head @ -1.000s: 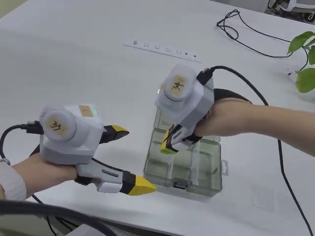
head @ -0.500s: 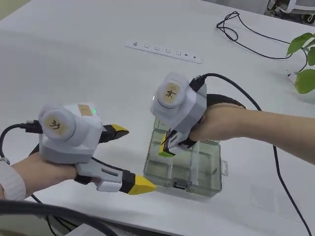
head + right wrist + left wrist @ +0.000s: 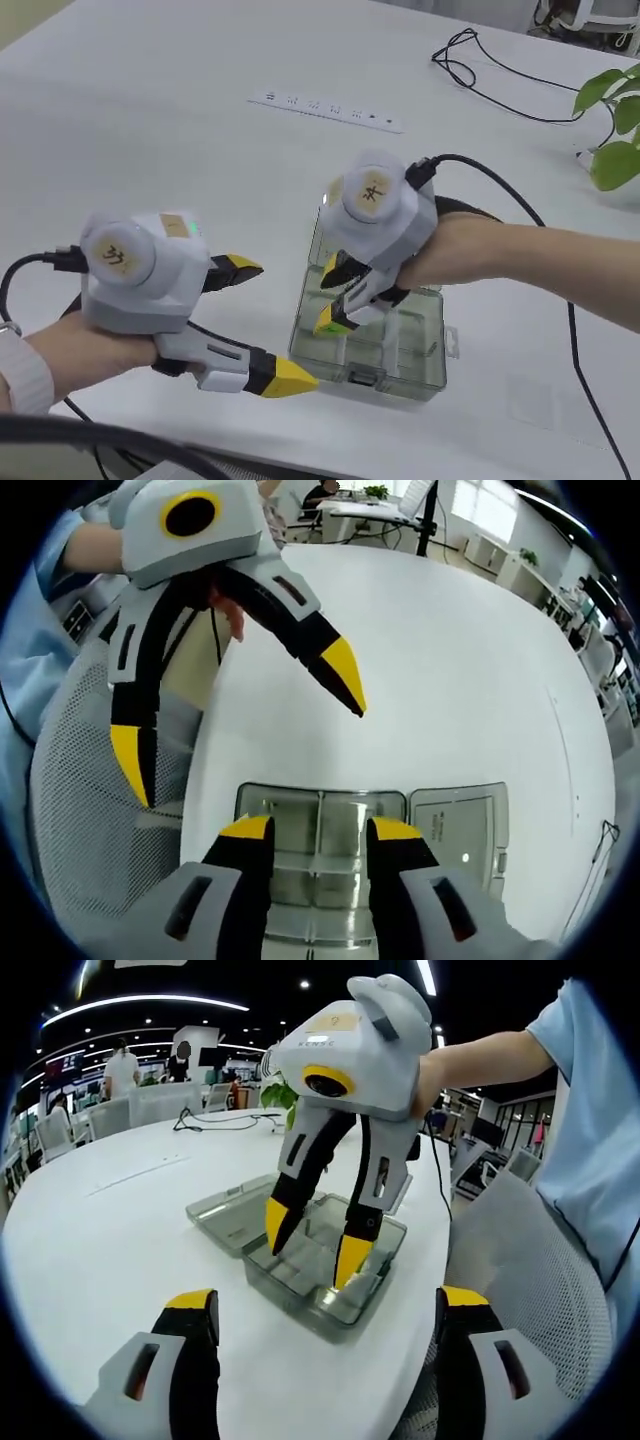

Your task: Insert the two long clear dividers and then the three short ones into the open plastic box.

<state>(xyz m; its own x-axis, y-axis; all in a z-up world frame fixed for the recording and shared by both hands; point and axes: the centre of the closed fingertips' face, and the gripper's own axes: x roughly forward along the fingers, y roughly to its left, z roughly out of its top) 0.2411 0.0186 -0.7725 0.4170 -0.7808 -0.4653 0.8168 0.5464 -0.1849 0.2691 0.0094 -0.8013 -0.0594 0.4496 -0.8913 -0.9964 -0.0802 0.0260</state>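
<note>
Right claw [image 3: 327,295] was pinched together a second ago and now it's spread wide, hanging low over the table [image 3: 150,120], right above the open plastic box [image 3: 405,378]. Looks like it just let a piece go. Clear dividers [image 3: 318,815] already stand crossed inside. Left claw [image 3: 275,322] is spread too, empty, beside the box.

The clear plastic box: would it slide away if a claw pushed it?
Probably. The plastic box looks thin and see-through, so likely light, and the white table looks smooth, so it may slide. Its walls seem stiff, not floppy. With its lid lying open and flat, it sits low and wide, so tipping seems unlikely.
</note>
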